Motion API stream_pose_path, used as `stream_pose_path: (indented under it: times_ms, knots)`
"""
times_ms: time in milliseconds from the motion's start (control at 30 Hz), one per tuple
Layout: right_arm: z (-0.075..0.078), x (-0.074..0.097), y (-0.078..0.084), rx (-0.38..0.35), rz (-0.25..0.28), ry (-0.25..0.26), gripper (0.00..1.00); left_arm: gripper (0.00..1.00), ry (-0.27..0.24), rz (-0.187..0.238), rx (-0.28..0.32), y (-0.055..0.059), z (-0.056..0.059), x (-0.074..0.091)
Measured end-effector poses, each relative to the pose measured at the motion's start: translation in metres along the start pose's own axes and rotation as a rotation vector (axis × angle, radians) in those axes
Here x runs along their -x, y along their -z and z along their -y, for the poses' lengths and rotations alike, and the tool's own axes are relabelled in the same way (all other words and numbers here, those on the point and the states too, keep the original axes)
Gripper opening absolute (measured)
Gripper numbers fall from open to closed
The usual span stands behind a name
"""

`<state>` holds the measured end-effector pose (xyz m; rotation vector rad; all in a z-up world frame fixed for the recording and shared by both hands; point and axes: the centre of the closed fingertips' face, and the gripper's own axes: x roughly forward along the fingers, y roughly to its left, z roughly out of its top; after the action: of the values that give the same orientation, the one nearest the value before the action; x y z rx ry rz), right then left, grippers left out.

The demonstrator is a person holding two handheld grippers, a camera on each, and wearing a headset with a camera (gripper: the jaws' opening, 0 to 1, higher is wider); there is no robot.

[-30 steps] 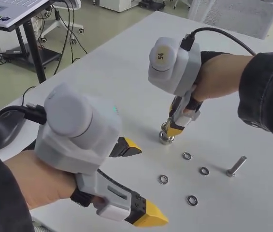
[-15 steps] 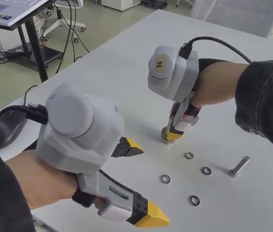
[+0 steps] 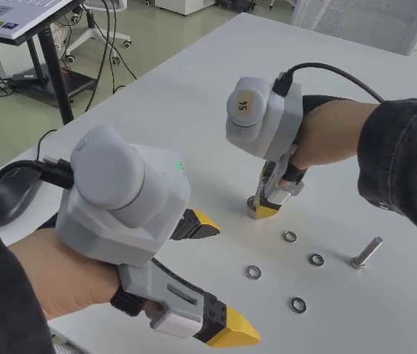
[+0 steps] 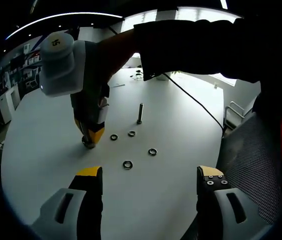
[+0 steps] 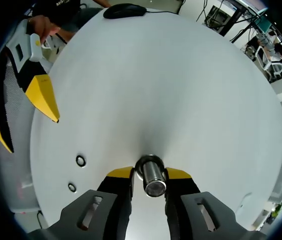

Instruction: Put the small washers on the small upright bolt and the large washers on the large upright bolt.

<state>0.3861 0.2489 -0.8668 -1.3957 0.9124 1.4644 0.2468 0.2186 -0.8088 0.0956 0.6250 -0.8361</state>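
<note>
The large bolt stands upright, its end pointing up between the yellow tips of my right gripper, which is shut on it. The gripper hides most of the bolt in the head view. The small bolt stands upright at the right, also visible as the thin bolt. Several small washers lie flat on the white table between them, among them one, another and a third. My left gripper hovers open near the front edge, with nothing between its fingers.
A black mouse with its cable lies at the table's left edge. A dark desk stands beyond the table at the upper left. The white table stretches bare behind the right gripper.
My right gripper has sunk lower over the large bolt, covering more of it. The left gripper has stayed in place, open.
</note>
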Motion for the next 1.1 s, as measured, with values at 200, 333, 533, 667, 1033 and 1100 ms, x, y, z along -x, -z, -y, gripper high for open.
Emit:
stream_pose_path:
  times_ms: [200,333,533,667,1033,1100]
  knots:
    - [0.0,-0.002,0.002,-0.011,0.006,-0.009,0.29,0.77,0.001,-0.001,0.0,0.0,0.0,-0.001]
    - [0.003,-0.002,0.003,-0.017,0.011,-0.008,0.3,0.77,0.002,-0.003,-0.001,0.001,0.0,-0.001]
    - [0.003,-0.001,0.005,-0.028,0.016,-0.007,0.31,0.77,0.002,-0.004,0.0,0.002,0.0,-0.001]
    - [0.0,0.0,0.005,-0.033,0.019,-0.007,0.31,0.77,0.002,-0.005,-0.001,0.002,0.001,-0.001]
    - [-0.007,0.006,0.016,-0.059,0.017,-0.01,0.32,0.77,0.006,-0.006,-0.003,0.003,0.003,-0.001]
    - [-0.007,0.007,0.018,-0.067,0.018,-0.01,0.32,0.77,0.006,-0.007,-0.006,0.003,0.003,-0.001]
